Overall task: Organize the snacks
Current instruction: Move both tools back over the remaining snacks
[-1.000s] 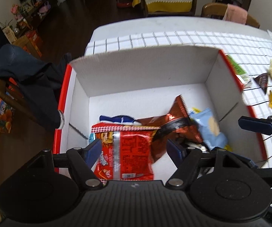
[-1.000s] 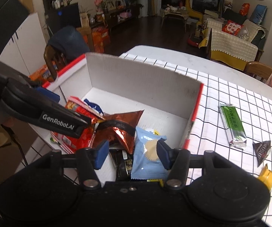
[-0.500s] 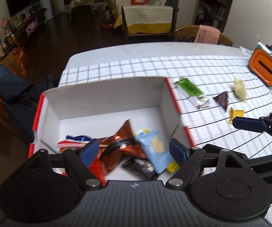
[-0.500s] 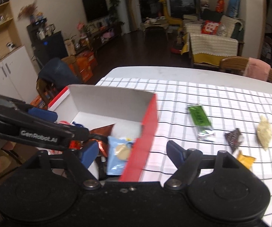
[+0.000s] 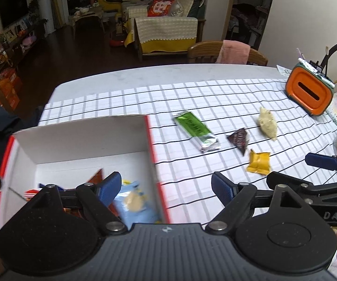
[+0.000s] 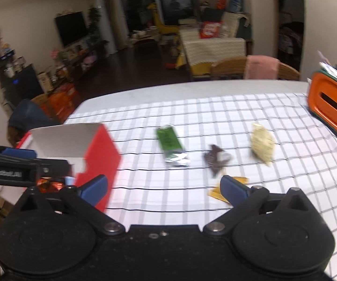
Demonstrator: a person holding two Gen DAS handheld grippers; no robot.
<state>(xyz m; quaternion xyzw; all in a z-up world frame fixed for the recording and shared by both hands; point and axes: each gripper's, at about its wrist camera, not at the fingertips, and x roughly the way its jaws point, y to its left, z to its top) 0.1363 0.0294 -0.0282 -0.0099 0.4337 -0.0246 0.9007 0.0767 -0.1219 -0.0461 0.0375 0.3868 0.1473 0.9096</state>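
A red-and-white cardboard box [image 5: 82, 138] [image 6: 100, 154] sits at the table's left end, holding several snack packets, among them a light blue one [image 5: 134, 207]. On the checked cloth to its right lie a green bar [image 5: 195, 132] [image 6: 172, 146], a dark brown packet [image 5: 238, 139] [image 6: 215, 159], a yellow packet [image 5: 258, 162] [image 6: 217, 193] and a pale beige snack [image 5: 268, 126] [image 6: 262, 145]. My left gripper [image 5: 166, 187] is open and empty over the box's right wall. My right gripper [image 6: 163, 187] is open and empty above the cloth, near the yellow packet.
An orange holder [image 5: 309, 93] [image 6: 330, 105] with pens stands at the far right of the table. A wooden chair with a pink cloth [image 5: 234, 51] is behind the table. A chair with dark clothing [image 6: 30, 119] stands at the left.
Both grippers have swung right, from over the box's inside toward the loose snacks on the cloth. Both stayed open and empty.
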